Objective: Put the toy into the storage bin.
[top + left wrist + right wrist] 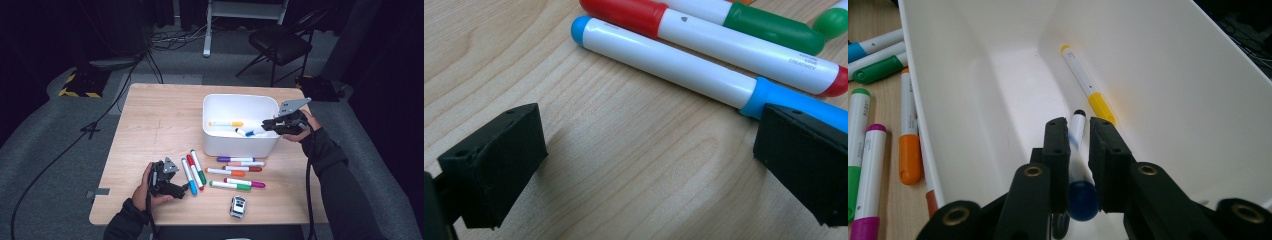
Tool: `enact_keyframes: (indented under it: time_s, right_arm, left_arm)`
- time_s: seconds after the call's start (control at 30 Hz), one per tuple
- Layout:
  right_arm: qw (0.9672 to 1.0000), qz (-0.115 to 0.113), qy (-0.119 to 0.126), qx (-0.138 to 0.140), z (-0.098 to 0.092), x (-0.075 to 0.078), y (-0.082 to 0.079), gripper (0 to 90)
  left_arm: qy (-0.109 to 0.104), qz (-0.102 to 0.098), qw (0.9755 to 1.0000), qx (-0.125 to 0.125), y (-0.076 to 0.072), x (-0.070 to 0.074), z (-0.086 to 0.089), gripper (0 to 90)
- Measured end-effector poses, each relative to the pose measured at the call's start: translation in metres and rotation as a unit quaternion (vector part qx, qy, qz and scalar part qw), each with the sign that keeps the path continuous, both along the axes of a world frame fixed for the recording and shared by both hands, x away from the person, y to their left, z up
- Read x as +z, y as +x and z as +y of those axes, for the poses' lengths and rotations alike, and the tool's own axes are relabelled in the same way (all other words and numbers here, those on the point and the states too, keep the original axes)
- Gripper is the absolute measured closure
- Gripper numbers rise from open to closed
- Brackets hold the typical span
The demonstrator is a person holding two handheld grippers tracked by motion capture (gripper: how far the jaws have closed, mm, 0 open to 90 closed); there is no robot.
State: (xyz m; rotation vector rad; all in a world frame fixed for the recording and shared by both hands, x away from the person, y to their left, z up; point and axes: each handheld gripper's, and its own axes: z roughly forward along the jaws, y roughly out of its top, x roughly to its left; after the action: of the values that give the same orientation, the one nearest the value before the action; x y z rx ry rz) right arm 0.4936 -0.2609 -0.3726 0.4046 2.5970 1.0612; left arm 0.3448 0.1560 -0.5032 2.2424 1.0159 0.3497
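Over the white bin [240, 146], my right gripper [267, 125] is shut on a dark blue marker [250, 132], tip pointing into the bin. In the right gripper view the marker's blue end [1082, 199] sits between the pads of the gripper [1079, 131]. A yellow marker [1087, 82] lies on the bin floor [226, 123]. My left gripper [182, 191] rests low on the table, open [649, 135], with bare wood between its jaws. A light blue marker [664, 62] lies just ahead, its cap touching the right jaw, beside a red marker [734, 47] and a green one [769, 25].
Several more markers [237, 172] lie in a loose group in front of the bin. A small toy car [238, 206] stands near the table's front edge. Behind the table are a folding chair [280, 42] and floor cables.
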Motion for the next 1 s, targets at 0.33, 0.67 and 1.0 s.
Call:
enact_keyframes:
  time_s: [0.33,0.67,1.0]
  right_arm:
    - [0.9999,-0.007,0.010,0.003,-0.004,0.003,-0.004,75.3]
    - [0.9964,-0.028,0.080,-0.001,-0.017,0.010,-0.022,63.8]
    - [0.9904,-0.053,0.126,0.021,-0.036,0.004,-0.065,59.3]
  left_arm:
    - [0.000,0.000,1.0000,0.000,0.000,0.000,0.000,0.7]
    - [0.000,0.000,1.0000,0.000,0.000,0.000,0.000,0.7]
    - [0.000,0.000,1.0000,0.000,0.000,0.000,0.000,0.7]
